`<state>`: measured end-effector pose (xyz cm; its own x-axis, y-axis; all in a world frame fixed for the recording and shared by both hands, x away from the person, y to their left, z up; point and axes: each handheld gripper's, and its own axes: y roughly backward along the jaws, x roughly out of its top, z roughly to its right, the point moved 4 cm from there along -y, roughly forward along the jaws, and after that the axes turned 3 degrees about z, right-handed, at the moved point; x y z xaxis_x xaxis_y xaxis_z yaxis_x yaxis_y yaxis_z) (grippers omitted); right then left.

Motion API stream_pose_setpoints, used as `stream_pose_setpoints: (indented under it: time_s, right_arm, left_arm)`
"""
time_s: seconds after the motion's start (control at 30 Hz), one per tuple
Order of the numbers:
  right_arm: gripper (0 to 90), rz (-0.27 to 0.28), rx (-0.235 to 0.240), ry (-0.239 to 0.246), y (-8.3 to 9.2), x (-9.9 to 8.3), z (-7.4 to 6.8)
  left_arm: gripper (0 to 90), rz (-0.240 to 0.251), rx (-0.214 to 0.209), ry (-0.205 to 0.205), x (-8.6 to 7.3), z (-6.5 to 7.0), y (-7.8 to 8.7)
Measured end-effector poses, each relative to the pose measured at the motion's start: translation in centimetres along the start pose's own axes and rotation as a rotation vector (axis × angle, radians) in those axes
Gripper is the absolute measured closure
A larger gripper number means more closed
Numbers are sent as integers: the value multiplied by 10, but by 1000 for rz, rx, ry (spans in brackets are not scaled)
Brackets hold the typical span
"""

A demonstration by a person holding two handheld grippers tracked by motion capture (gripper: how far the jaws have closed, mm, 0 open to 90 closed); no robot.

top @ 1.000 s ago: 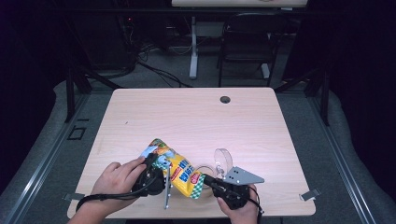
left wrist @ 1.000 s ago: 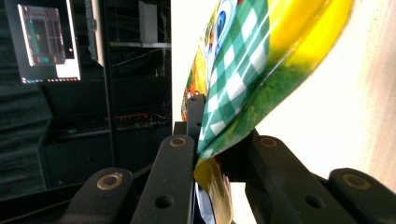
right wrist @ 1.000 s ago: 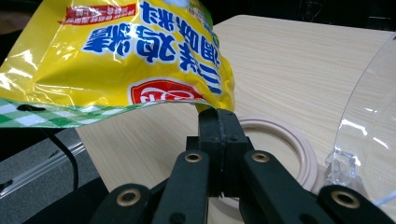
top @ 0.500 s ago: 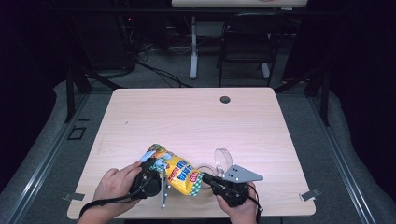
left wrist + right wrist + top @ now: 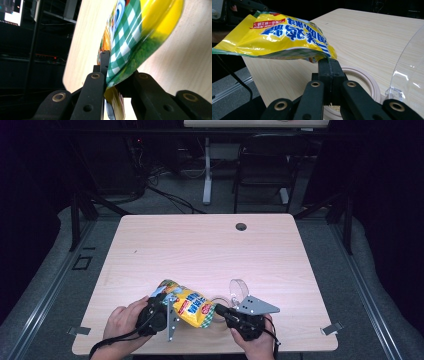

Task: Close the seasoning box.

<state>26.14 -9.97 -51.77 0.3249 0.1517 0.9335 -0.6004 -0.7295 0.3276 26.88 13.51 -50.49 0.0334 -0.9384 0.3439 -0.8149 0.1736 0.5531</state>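
The left gripper [image 5: 167, 312] pinched one end of the yellow snack bag [image 5: 192, 305], its jaws closed on the green-checked edge [image 5: 125, 55]. The bag hung just above the table [image 5: 210, 250], stretched between both grippers. The right gripper [image 5: 220, 310] had its jaws pressed together on the bag's other corner, directly above a round bowl [image 5: 367, 82] with a clear lid [image 5: 239, 289] beside it.
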Motion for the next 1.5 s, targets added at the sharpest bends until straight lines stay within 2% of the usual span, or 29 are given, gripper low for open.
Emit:
stream_pose_setpoints:
  time_s: [0.13, 0.23, 0.27, 0.3, 0.33, 0.63, 0.77, 0.9, 1.07, 1.13, 1.27, 1.4, 1.5]
  right_arm:
    - [900, 6, 6, 1, -1, 0, -1]
    - [900, 12, 6, 3, -2, 1, -2]
    - [900, 9, 6, 5, -2, 1, -3]
    - [900, 9, 6, 5, -2, 1, -3]
    - [900, 10, 5, 11, -1, 1, -3]
    - [897, 15, 5, 11, -1, 3, -2]
    - [887, 28, 7, 1, -1, 4, -1]
    - [869, 38, 22, -12, -2, 5, -1]
    - [817, 46, 33, -25, -3, 6, -1]
    - [793, 53, 42, -40, -3, 6, 0]
    - [784, 49, 32, -40, -2, 7, 2]
    - [739, 49, 31, -47, -2, 6, 3]
    - [715, 41, 33, -44, -3, 5, 2]
  left_arm:
    - [838, 14, -15, 41, -7, 5, -3]
    - [839, 25, -18, 53, -9, 6, -3]
    - [839, 33, -32, 75, -10, 8, -3]
    - [839, 33, -32, 75, -10, 8, -3]
    - [839, 48, -50, 99, -12, 7, -3]
    - [839, 53, -72, 117, -15, 10, -4]
    - [840, 81, -109, 179, -18, 14, -7]
    - [841, 71, -136, 180, -22, 18, -10]
    - [842, 92, -182, 226, -26, 20, -14]
    - [843, 102, -227, 267, -30, 22, -18]
    - [845, 92, -238, 261, -32, 24, -21]
    - [847, 113, -289, 308, -35, 26, -24]
    - [847, 115, -308, 325, -37, 27, -25]
